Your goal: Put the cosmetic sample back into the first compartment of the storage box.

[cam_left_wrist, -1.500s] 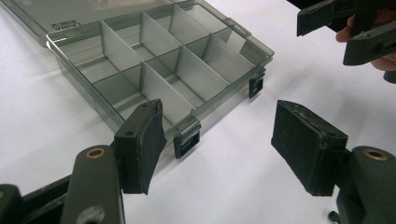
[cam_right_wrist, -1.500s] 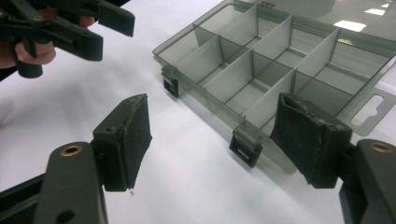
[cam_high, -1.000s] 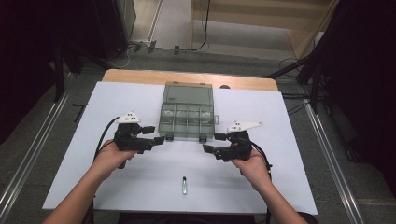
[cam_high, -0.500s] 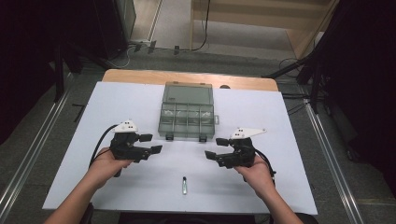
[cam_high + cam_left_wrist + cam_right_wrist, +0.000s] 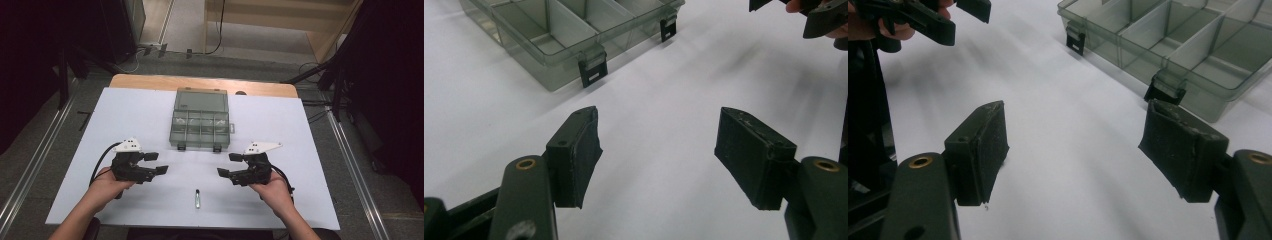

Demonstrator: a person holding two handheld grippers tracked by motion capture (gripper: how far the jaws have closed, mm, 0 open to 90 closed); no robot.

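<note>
At 12 o'clock on the white table (image 5: 125, 115) the compartment box (image 5: 201, 122) is sitting open, while a small tube (image 5: 197, 198) is lying at 6. Left gripper (image 5: 152, 163) and right gripper (image 5: 231, 164) are hovering spread and empty, so apparently nothing's started.

You see one clear compartment box (image 5: 201, 119) with two black latches (image 5: 181, 146), one small pen-like object (image 5: 197, 198), one white table sheet (image 5: 300, 130), and your two grippers: left (image 5: 154, 163), right (image 5: 229, 165).
</note>
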